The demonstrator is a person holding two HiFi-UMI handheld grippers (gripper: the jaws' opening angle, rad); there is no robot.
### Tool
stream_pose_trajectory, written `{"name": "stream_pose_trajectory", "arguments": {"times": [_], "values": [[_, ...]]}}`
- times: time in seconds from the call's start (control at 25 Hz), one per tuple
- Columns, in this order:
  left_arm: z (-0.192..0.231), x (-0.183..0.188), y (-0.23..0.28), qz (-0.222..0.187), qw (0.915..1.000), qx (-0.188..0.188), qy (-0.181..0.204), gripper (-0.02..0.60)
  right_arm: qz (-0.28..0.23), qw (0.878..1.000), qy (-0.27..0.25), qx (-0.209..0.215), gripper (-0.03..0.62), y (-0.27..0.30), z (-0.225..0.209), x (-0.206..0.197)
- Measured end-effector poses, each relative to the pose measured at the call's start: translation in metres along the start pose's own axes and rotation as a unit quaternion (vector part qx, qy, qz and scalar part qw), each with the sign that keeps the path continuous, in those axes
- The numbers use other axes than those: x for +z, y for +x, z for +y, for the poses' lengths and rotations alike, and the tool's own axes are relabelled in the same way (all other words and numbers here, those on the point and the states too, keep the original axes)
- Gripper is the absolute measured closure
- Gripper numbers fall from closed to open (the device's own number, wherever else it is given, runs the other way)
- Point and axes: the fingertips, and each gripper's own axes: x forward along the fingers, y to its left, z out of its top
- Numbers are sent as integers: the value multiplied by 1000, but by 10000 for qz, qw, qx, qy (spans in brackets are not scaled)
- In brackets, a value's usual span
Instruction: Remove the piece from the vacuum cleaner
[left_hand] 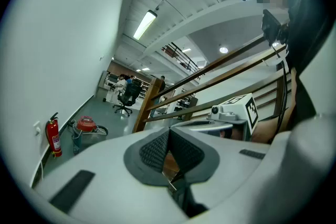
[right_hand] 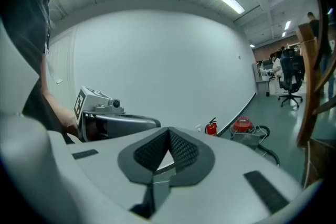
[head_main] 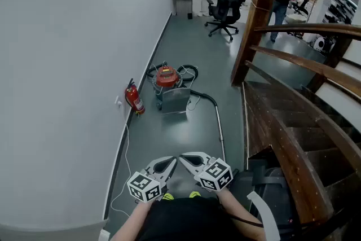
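Now holds left gripper (head_main: 170,161) and right gripper (head_main: 184,157) side by side, low near the body, jaws of each pressed fully together with nothing between. Faces the red-topped vacuum cleaner (head_main: 167,84) well ahead on the grey floor, close to the white wall (head_main: 67,65), just beside a red fire extinguisher (head_main: 134,99). Shows its hose and wand (head_main: 219,124) trailing back toward the grippers, alongside the wooden staircase (head_main: 287,127).

Fire extinguisher (head_main: 134,100) between wall (head_main: 67,65) and vacuum cleaner (head_main: 167,80)
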Motion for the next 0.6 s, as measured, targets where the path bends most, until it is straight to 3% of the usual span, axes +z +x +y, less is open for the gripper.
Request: {"name": "stream_pose_trajectory", "arguments": {"times": [0.6], "values": [[-8, -3, 23, -66, 9999, 89, -99, 574, 76, 9998, 128, 143, 580, -10, -16, -4]]}}
